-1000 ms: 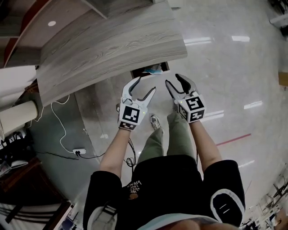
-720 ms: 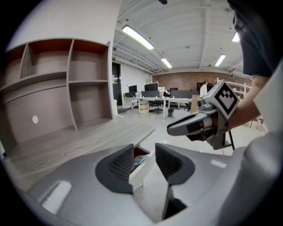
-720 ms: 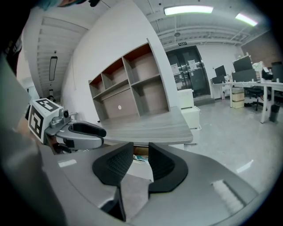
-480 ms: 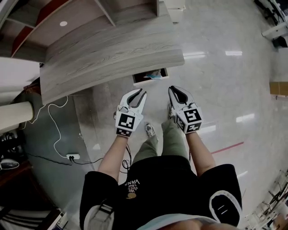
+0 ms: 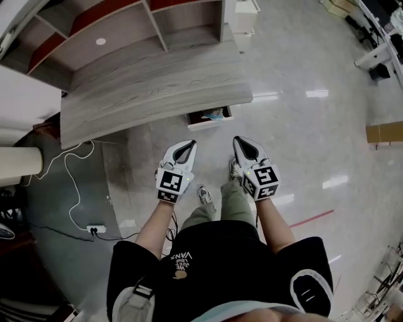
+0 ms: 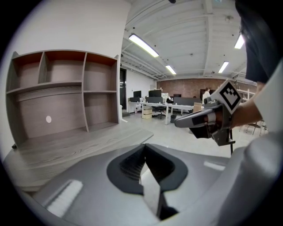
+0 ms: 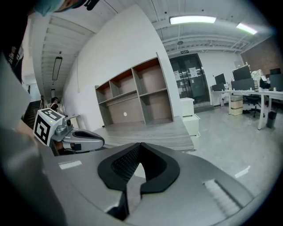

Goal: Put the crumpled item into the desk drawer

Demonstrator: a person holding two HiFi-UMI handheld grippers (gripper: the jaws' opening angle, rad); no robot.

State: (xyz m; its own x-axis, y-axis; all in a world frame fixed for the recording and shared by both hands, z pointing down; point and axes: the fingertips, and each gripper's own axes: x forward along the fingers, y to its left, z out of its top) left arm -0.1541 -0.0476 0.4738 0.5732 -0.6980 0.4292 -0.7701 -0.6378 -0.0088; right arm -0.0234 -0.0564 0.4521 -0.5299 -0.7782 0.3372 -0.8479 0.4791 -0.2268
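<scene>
The grey wood desk stands ahead of me. Its drawer juts out open below the front edge. A crumpled blue item lies inside the drawer. My left gripper and right gripper hang side by side over the floor, short of the drawer. Both are shut with nothing between the jaws. In the left gripper view the left gripper shows closed jaws, with the right gripper beside it. In the right gripper view the right gripper is closed too, and the left gripper is at the left.
A shelf unit rises behind the desk. A white cabinet stands at its right end. A power strip with cables lies on the floor at the left. A cardboard box sits at the far right. The person's shoe is below the grippers.
Both grippers' jaws went from wide open to shut. Both drew back from the drawer toward the person, and the desk now sits farther off.
</scene>
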